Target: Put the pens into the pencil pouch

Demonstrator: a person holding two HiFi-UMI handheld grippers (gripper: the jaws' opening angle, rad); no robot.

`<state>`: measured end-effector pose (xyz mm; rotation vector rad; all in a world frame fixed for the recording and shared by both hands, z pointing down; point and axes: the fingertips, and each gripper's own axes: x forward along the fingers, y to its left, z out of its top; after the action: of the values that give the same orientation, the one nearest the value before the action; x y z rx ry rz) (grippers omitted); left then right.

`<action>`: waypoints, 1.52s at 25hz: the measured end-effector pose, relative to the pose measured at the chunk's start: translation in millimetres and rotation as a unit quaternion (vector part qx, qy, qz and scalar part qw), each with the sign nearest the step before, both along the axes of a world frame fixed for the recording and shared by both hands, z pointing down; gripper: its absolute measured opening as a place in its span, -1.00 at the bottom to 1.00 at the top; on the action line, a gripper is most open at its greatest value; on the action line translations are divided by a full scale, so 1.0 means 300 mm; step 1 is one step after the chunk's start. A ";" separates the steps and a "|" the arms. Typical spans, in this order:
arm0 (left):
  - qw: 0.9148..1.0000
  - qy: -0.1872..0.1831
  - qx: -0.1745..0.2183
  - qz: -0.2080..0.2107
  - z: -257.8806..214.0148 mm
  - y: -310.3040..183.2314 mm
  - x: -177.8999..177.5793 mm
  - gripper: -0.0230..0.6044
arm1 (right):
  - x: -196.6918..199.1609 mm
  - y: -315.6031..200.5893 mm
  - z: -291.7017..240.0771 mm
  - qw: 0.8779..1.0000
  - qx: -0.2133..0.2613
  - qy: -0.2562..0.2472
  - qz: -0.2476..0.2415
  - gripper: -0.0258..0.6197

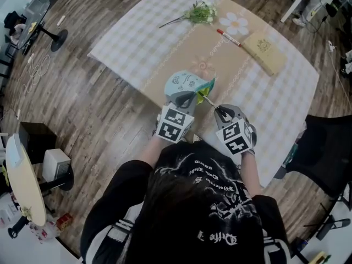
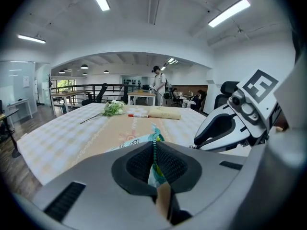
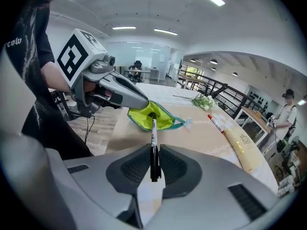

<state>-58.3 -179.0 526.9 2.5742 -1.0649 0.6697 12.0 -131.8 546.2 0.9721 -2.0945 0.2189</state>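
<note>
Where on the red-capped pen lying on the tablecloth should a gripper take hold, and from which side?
Probably mid-barrel, from above, closing across the width of the red-capped pen: it lies flat on the tablecloth, so only its long sides offer purchase. Favour the capped half; the other end lies close to the tan oblong item.

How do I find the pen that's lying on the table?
Look at the checked tablecloth, at its far end from the person. Right by the white daisy, beside the beige case, lies a pen. It is the only pen there with red ends.
</note>
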 end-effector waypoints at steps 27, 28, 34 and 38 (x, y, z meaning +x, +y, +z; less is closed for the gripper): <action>0.989 0.096 -0.083 0.071 -0.048 0.127 0.090 -0.82 | -0.140 -0.046 0.023 0.991 0.017 0.053 -0.118 -0.71; 0.989 0.097 -0.085 0.075 -0.049 0.132 0.093 -0.82 | -0.140 -0.044 0.024 0.991 0.016 0.051 -0.119 -0.71; 0.978 0.150 -0.110 0.098 -0.076 0.164 0.118 -0.82 | -0.142 -0.037 0.027 0.989 0.019 0.054 -0.138 -0.71; 0.970 0.175 -0.126 0.107 -0.088 0.163 0.133 -0.82 | -0.147 -0.040 0.027 0.987 0.017 0.048 -0.149 -0.71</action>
<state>-18.4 -130.0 500.6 2.4759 -0.5580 0.3469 -32.1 -143.9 554.5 0.6627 -2.1291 -0.0173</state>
